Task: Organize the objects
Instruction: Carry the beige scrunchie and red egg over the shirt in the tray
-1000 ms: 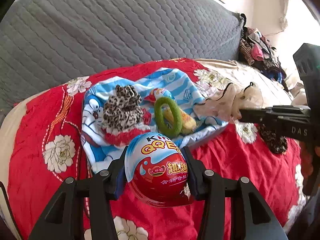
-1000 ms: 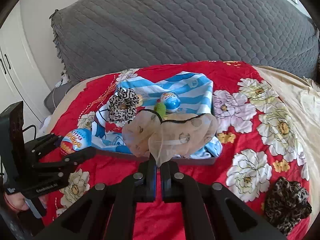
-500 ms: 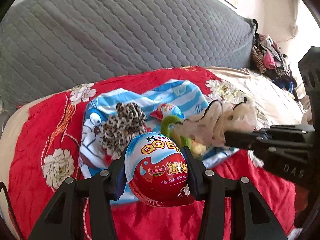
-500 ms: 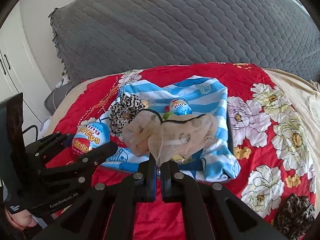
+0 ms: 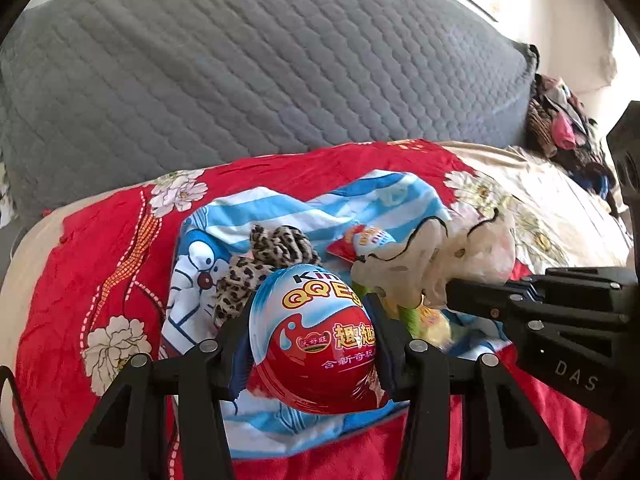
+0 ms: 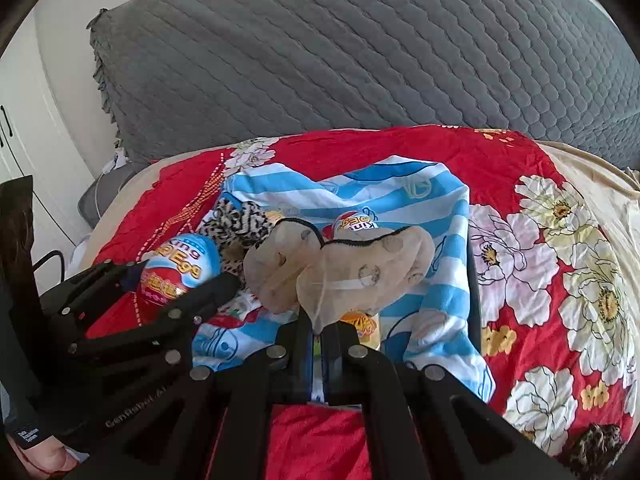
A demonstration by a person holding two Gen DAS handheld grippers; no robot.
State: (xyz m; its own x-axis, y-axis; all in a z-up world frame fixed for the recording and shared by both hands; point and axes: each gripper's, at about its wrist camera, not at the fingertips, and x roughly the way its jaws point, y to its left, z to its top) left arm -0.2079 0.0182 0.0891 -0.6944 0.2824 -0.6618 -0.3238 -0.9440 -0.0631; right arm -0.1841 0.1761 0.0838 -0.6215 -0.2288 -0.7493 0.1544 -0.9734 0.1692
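The toy egg (image 5: 316,340), printed "QQ" and Chinese characters, is clamped in the left tool (image 5: 314,344) above the near edge of the blue striped cloth (image 5: 280,208). The right tool (image 6: 318,332) is closed on a sheer beige scrunchie (image 6: 340,264) over the cloth. "DAS" is printed on the right tool's side. The red flowered blanket (image 6: 540,240) lies bare to the right.

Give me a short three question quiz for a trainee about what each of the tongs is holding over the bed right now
1. What do the left tongs hold?
2. True or false: the right tongs are open and empty.
3. Which lies on the blue striped cloth? A) leopard scrunchie B) spoon C) mug

Key
1. A red and blue toy egg.
2. False: they are shut on a sheer beige scrunchie.
3. A, the leopard scrunchie.
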